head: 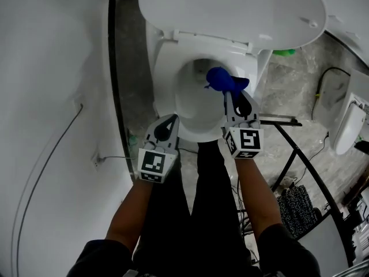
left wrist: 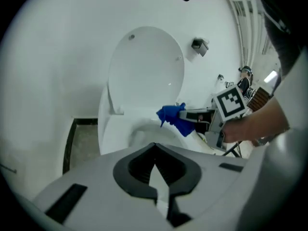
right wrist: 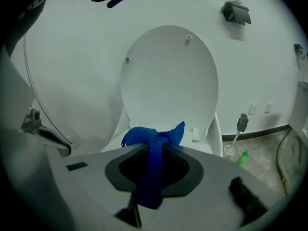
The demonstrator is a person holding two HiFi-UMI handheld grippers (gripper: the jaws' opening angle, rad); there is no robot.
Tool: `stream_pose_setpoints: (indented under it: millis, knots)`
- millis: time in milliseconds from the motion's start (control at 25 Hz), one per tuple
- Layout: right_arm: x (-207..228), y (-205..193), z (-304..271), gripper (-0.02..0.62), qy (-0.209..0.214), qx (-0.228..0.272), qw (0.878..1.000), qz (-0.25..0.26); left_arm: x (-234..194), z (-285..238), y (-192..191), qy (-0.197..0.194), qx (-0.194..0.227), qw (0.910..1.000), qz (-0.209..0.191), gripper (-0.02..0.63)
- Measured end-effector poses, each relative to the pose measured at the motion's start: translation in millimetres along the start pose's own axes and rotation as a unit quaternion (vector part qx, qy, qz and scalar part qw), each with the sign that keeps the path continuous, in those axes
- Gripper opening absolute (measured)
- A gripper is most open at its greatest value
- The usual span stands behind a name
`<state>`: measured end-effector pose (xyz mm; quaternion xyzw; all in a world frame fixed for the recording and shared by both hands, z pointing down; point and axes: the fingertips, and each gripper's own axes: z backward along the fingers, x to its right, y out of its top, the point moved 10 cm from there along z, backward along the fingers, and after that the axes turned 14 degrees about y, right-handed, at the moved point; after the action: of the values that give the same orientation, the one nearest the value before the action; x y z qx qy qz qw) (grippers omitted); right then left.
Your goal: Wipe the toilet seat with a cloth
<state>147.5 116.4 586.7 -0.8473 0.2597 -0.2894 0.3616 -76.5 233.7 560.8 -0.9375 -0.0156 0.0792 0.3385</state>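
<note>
Head view, centre: cloth (head: 222, 79) is clamped in right gripper (head: 227, 94), left gripper (head: 172, 119) closed empty; cloth is best pressed flat onto toilet seat (head: 164, 65) and drawn round it.

toilet seat (head: 167, 59) & lid (head: 230, 7): glossy white, smooth, hard, plastic-looking. cloth (head: 222, 81): blue fabric, soft, matt, crumpled. left gripper (head: 172, 118) & right gripper (head: 230, 94): matt grey plastic, black matt jaw pads. floor (head: 130, 51): mottled grey, stone-look, dull. wall (head: 52, 68): smooth white.
</note>
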Motion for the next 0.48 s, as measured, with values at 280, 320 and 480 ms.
stream_pose_setpoints:
  millis: [280, 320, 480]
  knots:
    - [-6.4, 1.9, -58.5, 0.072, 0.016, -0.024, 0.999, 0.022, -5.3, -10.8, 28.1, 0.026, 0.046, 0.9985, 0.014, 0.010]
    - [-9.8, 4.9, -67.9, 0.072, 0.022, -0.026, 0.999, 0.030, -5.5, -11.7, 25.7, 0.027, 0.042, 0.9986, 0.017, 0.009]
    - [-19.9, 13.8, -100.8, 0.072, 0.041, -0.030, 0.998, 0.038, -5.2, -10.2, 7.6, 0.030, 0.012, 0.9992, 0.025, 0.009]
